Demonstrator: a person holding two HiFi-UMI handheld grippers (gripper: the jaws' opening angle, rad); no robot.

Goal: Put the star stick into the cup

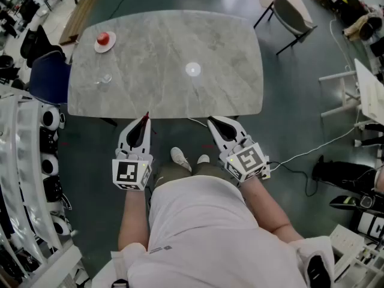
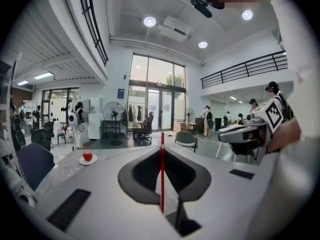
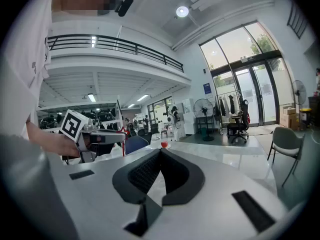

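- Head view: the left gripper (image 1: 145,122) hangs just off the table's (image 1: 180,95) near edge, with the red star stick (image 1: 147,117) poking out at its tip. What looks like a clear cup (image 1: 106,78) sits by the left edge, well apart.
- Left gripper view: the jaws are clamped on the stick (image 2: 162,176), which stands upright between them.
- Right gripper view: the right gripper (image 3: 160,153) is pinched closed with nothing in it.

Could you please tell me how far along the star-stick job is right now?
Done: the thin red star stick is clamped in the left gripper. In hand: it is held at the near edge of the grey marble table. Left: putting it into the small clear cup, far left. The right gripper is shut, idle.
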